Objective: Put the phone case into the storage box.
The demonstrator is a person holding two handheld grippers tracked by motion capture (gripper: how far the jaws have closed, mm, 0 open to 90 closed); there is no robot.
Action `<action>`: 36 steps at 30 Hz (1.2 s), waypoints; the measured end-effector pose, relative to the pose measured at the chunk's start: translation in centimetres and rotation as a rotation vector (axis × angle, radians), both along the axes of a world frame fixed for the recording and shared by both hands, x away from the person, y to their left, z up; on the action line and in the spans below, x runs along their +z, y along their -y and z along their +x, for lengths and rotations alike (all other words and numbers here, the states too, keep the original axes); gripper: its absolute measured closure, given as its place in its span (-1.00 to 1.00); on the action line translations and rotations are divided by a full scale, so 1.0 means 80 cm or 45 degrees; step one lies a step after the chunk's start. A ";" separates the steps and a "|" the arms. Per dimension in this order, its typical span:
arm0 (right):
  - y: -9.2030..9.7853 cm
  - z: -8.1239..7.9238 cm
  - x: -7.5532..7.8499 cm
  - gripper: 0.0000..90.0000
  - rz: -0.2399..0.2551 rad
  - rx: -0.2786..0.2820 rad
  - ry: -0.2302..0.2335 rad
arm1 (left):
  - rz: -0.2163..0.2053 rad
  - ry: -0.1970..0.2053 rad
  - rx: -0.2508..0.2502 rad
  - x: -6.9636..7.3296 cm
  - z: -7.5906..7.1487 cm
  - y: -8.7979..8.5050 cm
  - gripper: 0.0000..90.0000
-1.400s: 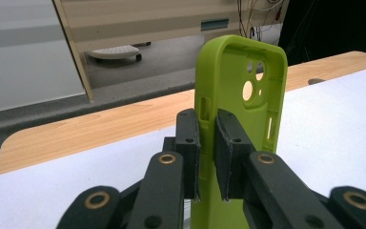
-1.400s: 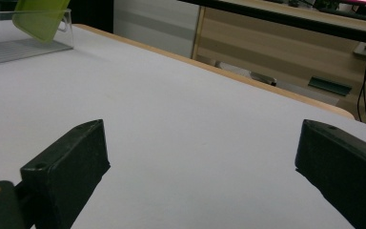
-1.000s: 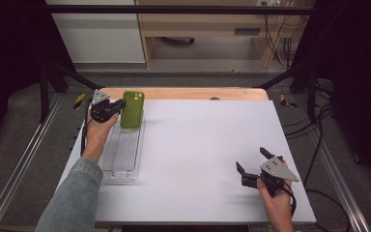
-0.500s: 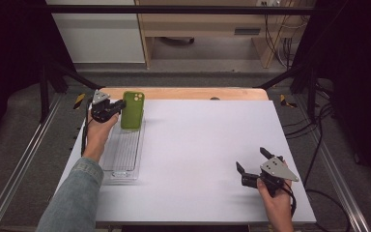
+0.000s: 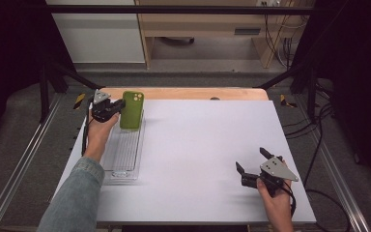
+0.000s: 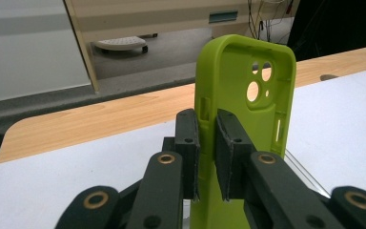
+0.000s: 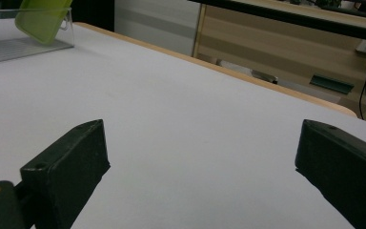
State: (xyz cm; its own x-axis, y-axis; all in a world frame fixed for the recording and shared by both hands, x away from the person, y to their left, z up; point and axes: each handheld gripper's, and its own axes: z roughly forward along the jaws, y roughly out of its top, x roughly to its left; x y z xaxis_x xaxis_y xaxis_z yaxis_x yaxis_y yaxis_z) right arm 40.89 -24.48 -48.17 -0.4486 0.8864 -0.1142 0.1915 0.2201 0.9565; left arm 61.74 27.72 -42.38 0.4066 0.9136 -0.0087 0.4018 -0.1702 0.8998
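A green phone case (image 5: pixel 132 109) stands upright at the far end of a clear plastic tray (image 5: pixel 124 155) on the left of the table. My left gripper (image 5: pixel 118 106) is shut on the case's left edge; in the left gripper view its two pads pinch the side wall of the phone case (image 6: pixel 248 90), whose camera holes face me. My right gripper (image 5: pixel 252 161) rests near the table's front right corner, open, with nothing between its jaws. From the right gripper view the phone case (image 7: pixel 40 19) and the tray (image 7: pixel 14 47) show far off at the upper left.
The white table top (image 5: pixel 203 145) has a bare wooden strip (image 5: pixel 198 94) along its far edge. Black frame rails run down both sides. Cables hang at the right (image 5: pixel 319 145). A cabinet and a bench stand beyond the table.
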 end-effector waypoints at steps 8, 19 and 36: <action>0.000 0.000 0.000 -0.91 0.000 0.002 -0.002 | 0.008 -0.011 0.020 0.000 0.000 -0.001 0.78; 0.000 0.000 0.000 -0.91 0.000 0.001 -0.003 | 0.015 -0.015 0.025 0.000 -0.001 -0.003 0.79; -0.001 0.000 0.000 -0.91 0.001 0.006 -0.003 | 0.044 0.025 0.062 0.007 -0.005 -0.005 0.13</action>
State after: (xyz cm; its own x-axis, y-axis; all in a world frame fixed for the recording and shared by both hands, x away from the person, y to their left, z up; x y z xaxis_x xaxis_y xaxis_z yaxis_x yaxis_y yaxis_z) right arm 40.87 -24.38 -48.16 -0.4530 0.8844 -0.1122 0.1928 0.2201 0.9562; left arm 61.34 28.13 -41.81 0.3611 0.9320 0.0305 0.3928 -0.1817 0.9015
